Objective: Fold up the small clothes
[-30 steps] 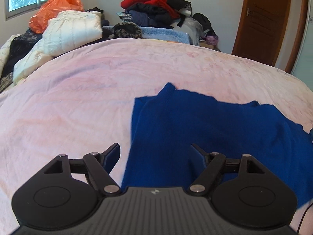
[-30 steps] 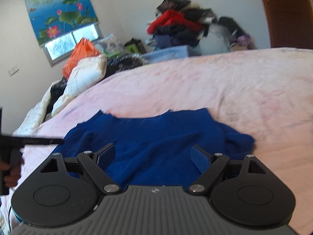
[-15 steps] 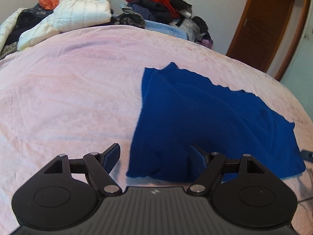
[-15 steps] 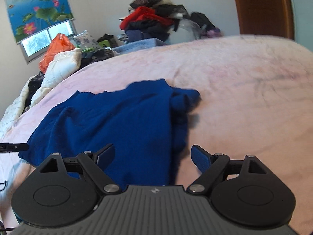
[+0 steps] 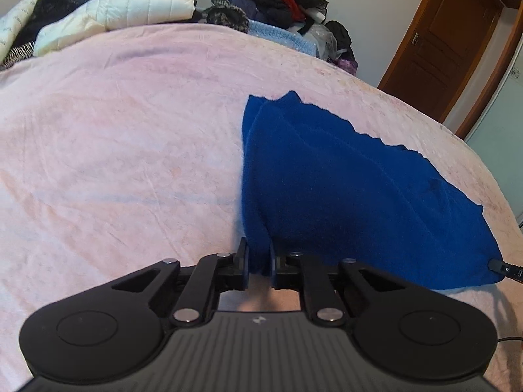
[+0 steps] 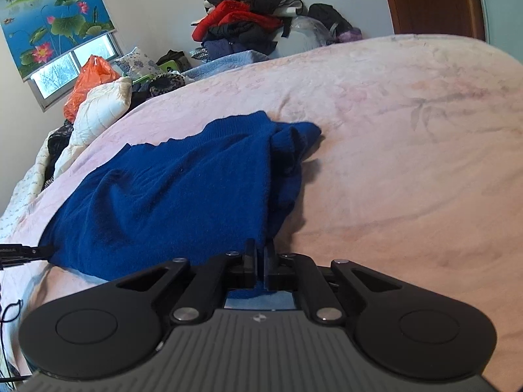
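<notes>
At the near edge of the pink bed [image 5: 130, 150], the left gripper [image 5: 258, 266] and right gripper [image 6: 261, 266] have each just closed on a near corner of the blue garment [image 5: 343, 189]. It lies spread and rumpled at its far right; I judge no fold made yet.

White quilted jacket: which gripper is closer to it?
Left. Both just closed on the blue knit garment's near corners: left gripper at the one toward the white quilted jacket, right gripper at the other.
</notes>
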{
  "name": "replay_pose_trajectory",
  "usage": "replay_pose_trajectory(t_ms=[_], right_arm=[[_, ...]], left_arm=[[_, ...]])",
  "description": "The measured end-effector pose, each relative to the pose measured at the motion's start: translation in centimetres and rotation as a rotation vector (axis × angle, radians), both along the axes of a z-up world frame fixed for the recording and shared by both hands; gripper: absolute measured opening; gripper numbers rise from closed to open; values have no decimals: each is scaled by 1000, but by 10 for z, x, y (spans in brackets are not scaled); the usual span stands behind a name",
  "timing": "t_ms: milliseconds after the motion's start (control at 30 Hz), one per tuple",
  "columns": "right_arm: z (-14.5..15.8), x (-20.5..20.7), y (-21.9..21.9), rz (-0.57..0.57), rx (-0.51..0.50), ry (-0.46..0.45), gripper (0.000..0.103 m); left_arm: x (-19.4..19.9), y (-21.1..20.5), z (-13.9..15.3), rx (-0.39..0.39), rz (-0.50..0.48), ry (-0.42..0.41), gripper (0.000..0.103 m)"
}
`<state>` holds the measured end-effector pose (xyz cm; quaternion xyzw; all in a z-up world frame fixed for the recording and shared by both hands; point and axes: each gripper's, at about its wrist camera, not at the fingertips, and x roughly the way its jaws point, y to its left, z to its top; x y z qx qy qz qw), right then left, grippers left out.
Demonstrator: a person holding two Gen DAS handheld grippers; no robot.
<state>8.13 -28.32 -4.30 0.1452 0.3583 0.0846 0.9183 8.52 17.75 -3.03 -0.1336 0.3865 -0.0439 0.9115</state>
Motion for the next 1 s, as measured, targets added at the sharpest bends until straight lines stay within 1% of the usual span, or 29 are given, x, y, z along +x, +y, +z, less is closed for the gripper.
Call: replay_pose_trajectory(t_ms=[100, 167, 200, 233, 267, 333, 367, 400, 467, 500, 533, 600, 667, 733, 800, 867, 933, 967, 1000], right_arm=[[-2, 0, 0, 19, -34, 31, 6], [-10, 2, 4, 45, -68, 72, 6], [-9, 2, 4, 37, -79, 71, 7], [-7, 2, 5, 32, -95, 78, 12], [-2, 1, 6, 21, -117, 67, 14], [12, -1, 7, -40, -163, 16, 29], [20, 0, 11, -56, -181, -24, 31], [29, 2, 16, -36, -179, -62, 31], [38, 15, 34, 48, -156, -95, 32], [39, 25, 48, 102, -147, -97, 36], [37, 36, 63, 158, -135, -90, 42], [31, 58, 91, 236, -117, -83, 42], [23, 80, 116, 289, -122, -59, 41], [14, 97, 131, 307, -137, -38, 42], [1, 113, 136, 284, -167, 18, 42], [9, 106, 141, 262, -144, 5, 42], [20, 94, 148, 294, -142, -43, 48], [20, 88, 152, 320, -146, -55, 51], [21, 85, 156, 342, -151, -57, 56]], left_arm=[[-2, 1, -3, 53, -10, 21, 9], [-1, 5, -15, 32, -12, 65, 8], [-3, 7, -14, 20, -3, 62, 9], [-3, 8, -11, 17, 4, 67, 9], [-4, 9, -7, 18, 16, 66, 9], [-7, 7, 6, 36, 44, 40, 9], [-6, 3, 13, 51, 36, 25, 9], [-3, -3, 20, 71, 28, 11, 10], [9, -21, 29, 115, 10, -23, 15], [17, -31, 31, 138, -7, -29, 22], [26, -42, 31, 159, -14, -38, 33], [43, -61, 29, 187, -27, -33, 45], [48, -75, 27, 199, -36, -30, 46], [47, -85, 23, 249, -36, -36, 54], [44, -86, 17, 299, -14, -28, 54], [38, -82, 15, 299, -14, -30, 54], [38, -78, 12, 299, -7, -18, 59], [38, -77, 10, 305, -1, -12, 59], [39, -76, 8, 314, 6, -4, 59]])
